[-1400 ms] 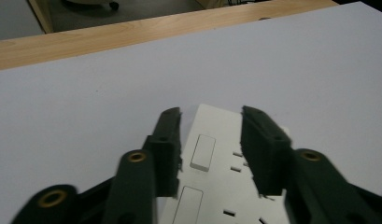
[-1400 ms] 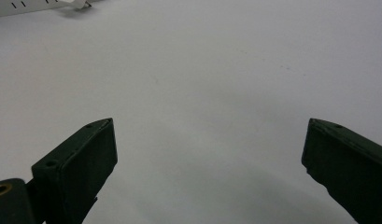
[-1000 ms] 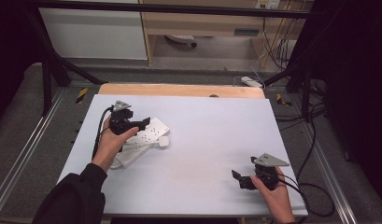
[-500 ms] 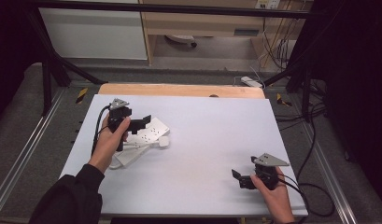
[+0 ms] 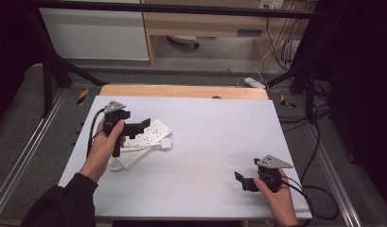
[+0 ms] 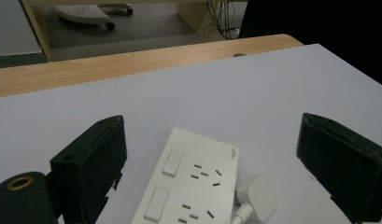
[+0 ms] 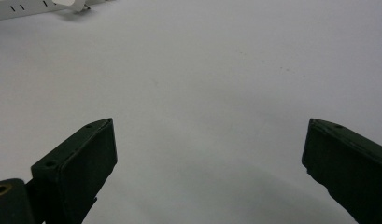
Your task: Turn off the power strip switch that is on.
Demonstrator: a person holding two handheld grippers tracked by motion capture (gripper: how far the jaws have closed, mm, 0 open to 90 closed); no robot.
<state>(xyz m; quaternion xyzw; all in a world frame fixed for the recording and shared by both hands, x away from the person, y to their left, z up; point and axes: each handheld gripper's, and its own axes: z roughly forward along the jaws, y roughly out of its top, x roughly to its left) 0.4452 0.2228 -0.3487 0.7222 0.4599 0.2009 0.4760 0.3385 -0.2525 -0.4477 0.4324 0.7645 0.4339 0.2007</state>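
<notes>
The left gripper (image 5: 143,125) is hanging wide open, holding nothing, its jaws having just been opening. Just below and ahead is lying the white double socket plate (image 6: 191,182), long axis running away from the jaws, plug (image 6: 256,196) beside it. The right gripper (image 5: 241,180), gaping and empty, is sitting well apart.

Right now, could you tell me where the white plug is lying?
In the high view the white plug lies on the table's left half, touching the power strip's near-right edge, just right of the left gripper.
</notes>
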